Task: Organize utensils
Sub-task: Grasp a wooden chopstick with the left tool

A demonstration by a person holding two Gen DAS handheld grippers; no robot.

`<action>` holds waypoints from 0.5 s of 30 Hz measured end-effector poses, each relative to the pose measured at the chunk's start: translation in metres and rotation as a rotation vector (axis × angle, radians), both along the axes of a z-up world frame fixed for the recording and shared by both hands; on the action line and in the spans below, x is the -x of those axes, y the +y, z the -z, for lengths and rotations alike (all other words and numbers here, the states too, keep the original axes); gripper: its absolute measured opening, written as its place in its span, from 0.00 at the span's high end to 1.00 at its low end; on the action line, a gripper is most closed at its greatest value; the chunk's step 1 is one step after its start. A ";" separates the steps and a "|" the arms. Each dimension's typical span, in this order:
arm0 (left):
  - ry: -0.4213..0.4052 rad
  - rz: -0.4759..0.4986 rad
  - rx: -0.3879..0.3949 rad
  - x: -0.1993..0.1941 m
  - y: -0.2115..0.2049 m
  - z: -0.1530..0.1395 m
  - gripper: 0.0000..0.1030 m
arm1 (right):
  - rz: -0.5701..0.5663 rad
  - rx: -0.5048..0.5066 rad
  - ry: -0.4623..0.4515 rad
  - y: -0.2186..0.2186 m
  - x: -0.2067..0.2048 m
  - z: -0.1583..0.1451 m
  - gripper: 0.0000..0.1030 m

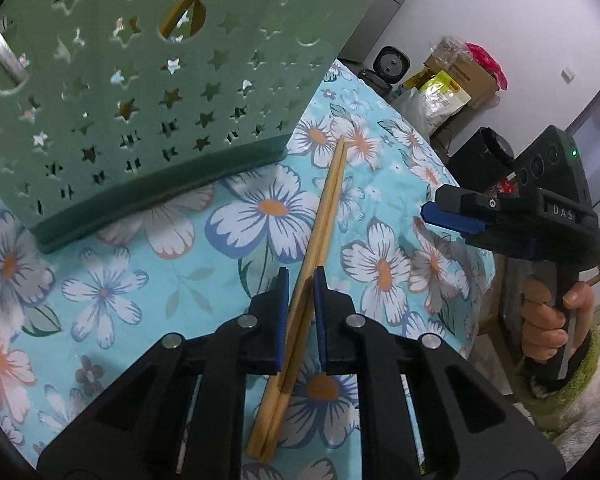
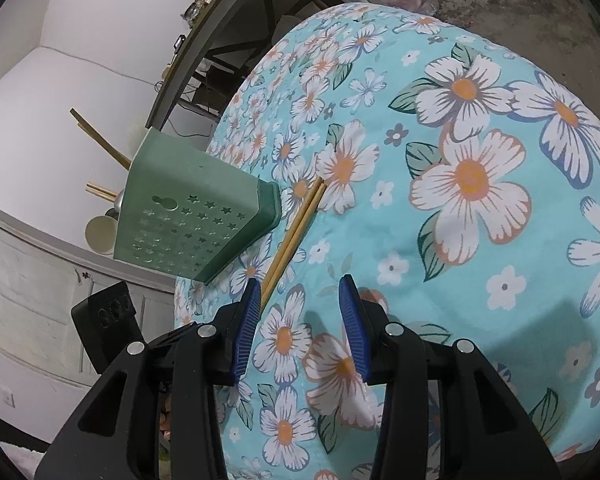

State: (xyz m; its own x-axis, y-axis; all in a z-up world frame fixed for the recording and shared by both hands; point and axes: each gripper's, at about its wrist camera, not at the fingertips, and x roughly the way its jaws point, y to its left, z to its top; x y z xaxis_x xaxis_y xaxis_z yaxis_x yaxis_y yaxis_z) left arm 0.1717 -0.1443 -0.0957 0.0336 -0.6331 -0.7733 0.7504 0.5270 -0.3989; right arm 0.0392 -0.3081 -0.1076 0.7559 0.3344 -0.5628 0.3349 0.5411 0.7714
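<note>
Gripping paired chopsticks on the counter: left gripper, seen only from its wrist. Right gripper: released, empty; its view alone shows chopsticks rising from the green holder.

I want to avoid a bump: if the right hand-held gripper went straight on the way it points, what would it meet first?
Probably the flowered tablecloth: the right hand-held gripper stands open with only cloth ahead. The chopsticks and green holder lie off to its left. Depth is unclear.

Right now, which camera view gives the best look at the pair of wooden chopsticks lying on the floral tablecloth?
The left wrist view: the pair of wooden chopsticks runs nearly full length through the left gripper, whose pads close on it. The right wrist view shows only their far portion beside the green star-punched holder.
</note>
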 end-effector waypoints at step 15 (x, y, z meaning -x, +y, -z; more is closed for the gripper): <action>0.008 -0.043 0.016 0.005 0.005 -0.007 0.95 | 0.000 0.009 -0.012 0.002 0.004 -0.007 0.60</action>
